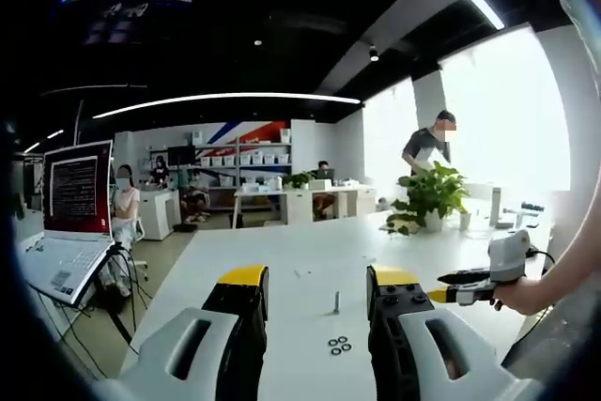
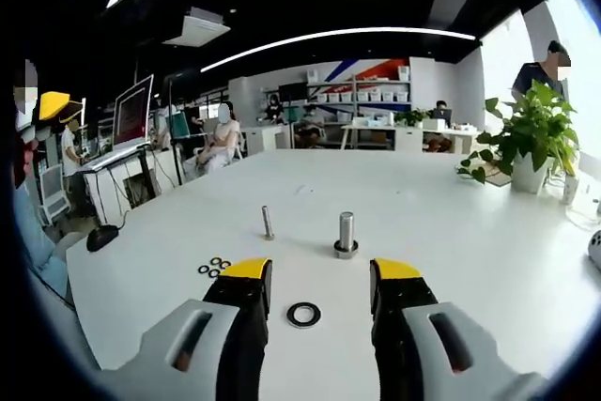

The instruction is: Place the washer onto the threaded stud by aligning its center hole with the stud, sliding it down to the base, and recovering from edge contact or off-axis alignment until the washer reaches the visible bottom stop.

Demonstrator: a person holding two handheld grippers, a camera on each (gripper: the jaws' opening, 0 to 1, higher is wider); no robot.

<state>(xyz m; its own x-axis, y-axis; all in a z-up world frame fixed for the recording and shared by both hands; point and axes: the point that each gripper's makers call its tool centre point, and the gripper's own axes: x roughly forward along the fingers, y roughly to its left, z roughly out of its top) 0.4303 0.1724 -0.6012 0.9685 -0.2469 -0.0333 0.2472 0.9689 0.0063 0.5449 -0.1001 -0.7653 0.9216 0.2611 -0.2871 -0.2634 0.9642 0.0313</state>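
Note:
In the right gripper view a black washer [image 2: 303, 314] lies flat on the white table [image 2: 451, 232], between my right gripper's [image 2: 321, 271] open, empty jaws. Just beyond it stands a thick threaded stud [image 2: 346, 230] upright on its base, bare of any washer. A thinner stud [image 2: 268, 222] stands to its left. My left gripper [image 1: 319, 279] is open and empty, above the table, with the thin stud [image 1: 336, 302] ahead between its jaws. My right gripper [image 1: 449, 290] enters the left gripper view from the right, held by a hand [image 1: 522, 294].
Small black washers [image 2: 214, 267] lie left of the studs, also the small washers [image 1: 338, 345]. A potted plant [image 2: 526, 138] stands at the table's far right. A laptop [image 1: 70, 204] and cables sit off the table's left. People sit and stand in the background.

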